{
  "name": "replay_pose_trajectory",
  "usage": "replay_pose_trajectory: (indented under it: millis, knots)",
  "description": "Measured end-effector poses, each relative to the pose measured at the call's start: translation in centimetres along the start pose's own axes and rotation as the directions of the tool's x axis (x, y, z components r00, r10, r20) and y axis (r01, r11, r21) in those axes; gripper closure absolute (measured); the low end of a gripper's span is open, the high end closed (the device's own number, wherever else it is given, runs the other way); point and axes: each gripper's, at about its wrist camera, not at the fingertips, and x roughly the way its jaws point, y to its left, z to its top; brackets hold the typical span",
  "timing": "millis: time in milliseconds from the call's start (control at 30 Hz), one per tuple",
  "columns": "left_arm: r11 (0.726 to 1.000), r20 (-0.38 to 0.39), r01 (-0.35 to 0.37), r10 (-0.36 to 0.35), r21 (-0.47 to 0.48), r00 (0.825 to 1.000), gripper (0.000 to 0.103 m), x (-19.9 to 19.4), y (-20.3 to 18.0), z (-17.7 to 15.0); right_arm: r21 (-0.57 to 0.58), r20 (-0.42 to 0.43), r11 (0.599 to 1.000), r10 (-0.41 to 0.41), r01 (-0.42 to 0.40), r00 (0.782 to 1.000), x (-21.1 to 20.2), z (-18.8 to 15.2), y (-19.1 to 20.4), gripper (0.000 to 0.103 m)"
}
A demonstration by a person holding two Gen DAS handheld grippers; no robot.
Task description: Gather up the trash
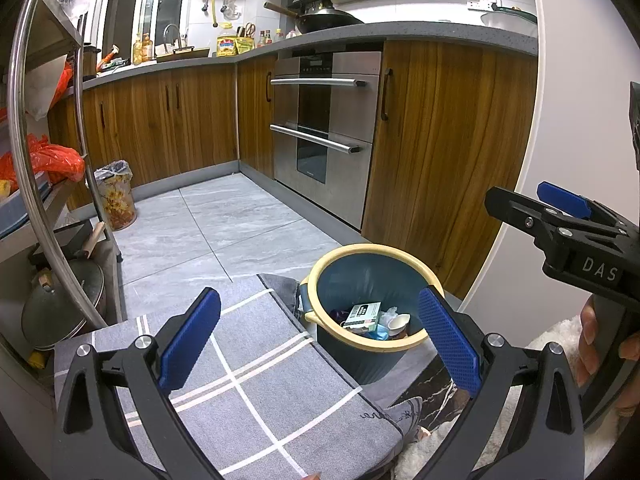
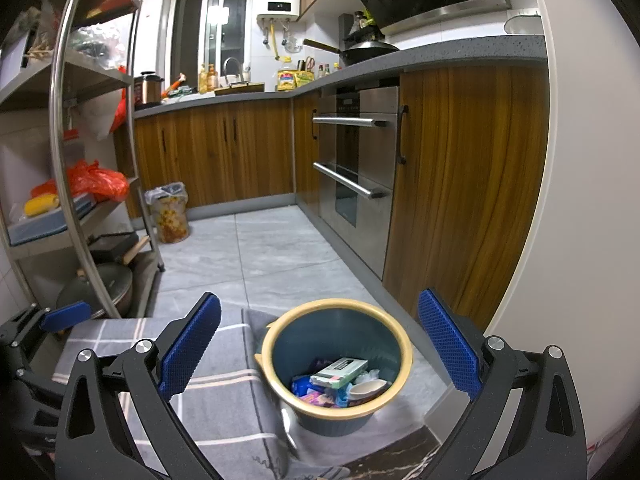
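Note:
A dark blue bin with a yellow rim (image 1: 430, 280) (image 2: 400, 334) stands on the floor by a grey checked mat (image 1: 260, 380) (image 2: 216, 400). Inside it lie a white-green carton (image 1: 362, 315) (image 2: 339, 372), a white cup (image 1: 398, 323) (image 2: 366, 390) and coloured wrappers (image 2: 308, 390). My left gripper (image 1: 320, 344) hangs open above the mat and bin, holding nothing. My right gripper (image 2: 320, 344) stands open above the bin, also with nothing in it. Each gripper shows at the edge of the other's view: the right gripper (image 1: 560, 208), the left gripper (image 2: 64, 316).
Wooden cabinets (image 1: 440, 140) and a steel oven (image 1: 328, 128) line the right and back. A metal shelf rack (image 2: 72, 160) with pots and red bags stands left. A second bin with a floral pattern (image 1: 116, 196) (image 2: 170, 216) sits in the far corner. Grey tiled floor (image 1: 224, 220) lies between.

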Motion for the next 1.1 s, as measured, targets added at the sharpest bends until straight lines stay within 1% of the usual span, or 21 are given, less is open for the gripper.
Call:
replay_pose_trajectory:
  millis: [600,867,967,1100]
  knots:
    - [1.0,-0.003,0.002,-0.002,-0.002,1.0,0.006,-0.01,-0.03,-0.01,-0.001,-0.001,1.0,-0.002,0.002,1.0,-0.06,0.09,0.08,0.005]
    - [1.0,0.018,-0.002,0.002,-0.005,1.0,0.006,-0.23,0.29,-0.11,0.0,-0.002,1.0,-0.001,0.001,1.0,-0.06,0.16,0.03,0.005]
    - [1.0,0.022,-0.015,0.015,0.002,1.0,0.006,-0.29,0.35,-0.11,-0.001,-0.002,1.0,-0.001,0.001,1.0,-0.03,0.17,0.04,0.005]
    - [1.0,0.016,-0.021,0.022,-0.015,1.0,0.006,-0.36,0.68,-0.07,-0.001,-0.004,1.0,-0.002,0.002,1.0,-0.02,0.2,0.05,0.005]
